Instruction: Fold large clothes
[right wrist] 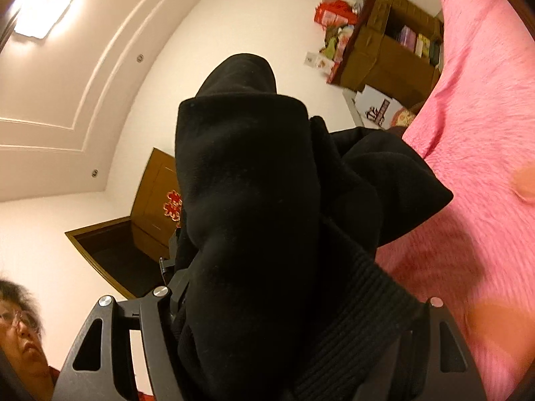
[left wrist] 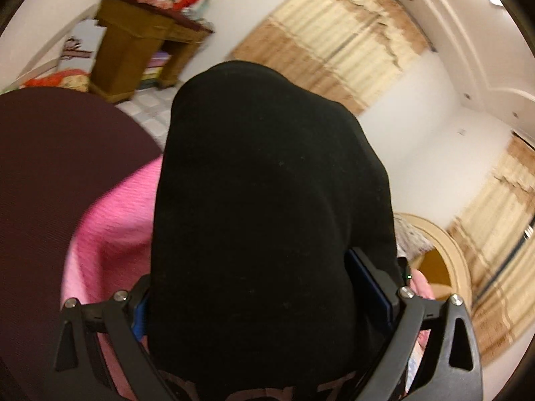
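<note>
You have one black garment [left wrist: 267, 200] draped over your two grippers, the left gripper [left wrist: 267, 294] and the right gripper [right wrist: 284, 317]. Around you are one pink bedspread [right wrist: 485, 167], one wooden desk [left wrist: 140, 43], two curtains [left wrist: 334, 40], one door [right wrist: 157, 197].

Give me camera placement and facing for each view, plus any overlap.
Left wrist: on the left gripper, facing a wooden desk, curtains and pink bedspread; its fingers pinch a black garment.
Right wrist: on the right gripper, rolled sideways, facing ceiling, door, desk and bedspread; its jaws hold the garment; a person's head shows.
Shared: garment, desk, bedspread.
</note>
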Demonstrator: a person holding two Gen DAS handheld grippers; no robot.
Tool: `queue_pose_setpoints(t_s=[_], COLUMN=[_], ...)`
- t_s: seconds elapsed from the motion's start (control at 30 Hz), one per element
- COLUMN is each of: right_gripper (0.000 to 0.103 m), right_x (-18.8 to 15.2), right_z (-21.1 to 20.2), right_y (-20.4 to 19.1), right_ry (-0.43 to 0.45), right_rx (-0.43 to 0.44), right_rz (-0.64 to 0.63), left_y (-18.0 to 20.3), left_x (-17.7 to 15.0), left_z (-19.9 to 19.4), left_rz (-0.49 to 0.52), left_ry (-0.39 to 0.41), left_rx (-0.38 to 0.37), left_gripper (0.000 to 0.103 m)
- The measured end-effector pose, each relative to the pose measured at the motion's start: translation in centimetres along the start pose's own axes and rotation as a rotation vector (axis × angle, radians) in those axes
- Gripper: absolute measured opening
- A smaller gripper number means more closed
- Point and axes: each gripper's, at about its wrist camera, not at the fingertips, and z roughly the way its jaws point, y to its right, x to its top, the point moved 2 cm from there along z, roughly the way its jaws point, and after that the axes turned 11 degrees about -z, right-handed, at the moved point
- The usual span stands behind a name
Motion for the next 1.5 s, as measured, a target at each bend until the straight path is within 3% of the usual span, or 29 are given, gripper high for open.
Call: queue_pose_setpoints(t_s=[0.13, 0.2, 0.27, 0.5, 0.63, 0.8, 0.97, 1.33, 1.43, 1.5], right_gripper=[0.07, 0.07, 0.07, 0.078, 0.078, 0.078, 0.078, 0.079, 0.079, 0.079], right_x=[0.0, 0.0, 0.4, 0.3, 1.7, 0.5, -2.2, -7.2, -8.9, -9.8], right_z=[3.3, 4.0, 4.0, 1.8, -0.6, -1.7, -0.7, 1.1, 0.7, 0.4], right_y=[4.7, 7.0, 8.3, 4.7, 0.5, -7.1, -12.1, -17.2, -20.3, -21.9], right_ry=[-0.041, -0.076, -0.076, -0.111, -0.048, -0.028, -0.038, 0.02, 0.065, 0.092], right_rx=[-0.076, -0.161, -0.202, -0.366, -0.531, -0.673, -0.795, -0.839, -0.857, -0.87], right_rz=[0.06, 0.073, 0.063, -0.025, -0.174, -0.406, -0.584, -0.572, -0.587, -0.599], left_y=[-2.9, -4.6, -5.1, -2.9, -2.6, -4.8, -3.5, -1.7, -0.9, -0.3], left_x=[1.0, 1.0, 1.3, 2.1, 2.5, 3.5, 2.5, -3.0, -5.3, -6.2], left_z=[4.3, 7.2, 7.6, 7.3, 6.5, 5.1, 2.8, -2.3, -4.3, -5.3], left_rz=[-0.034, -0.019, -0.048, 0.176, 0.295, 0.241, 0.258, 0.316, 0.346, 0.351], left_ry=[-0.008, -0.003, 0.01, 0.19, 0.286, 0.288, 0.312, 0.356, 0.388, 0.403], left_rx=[0.133, 0.262, 0.244, 0.48, 0.606, 0.577, 0.603, 0.689, 0.742, 0.738], left_gripper=[0.099, 0.099, 0.1, 0.103, 0.103, 0.103, 0.103, 0.103, 0.103, 0.103])
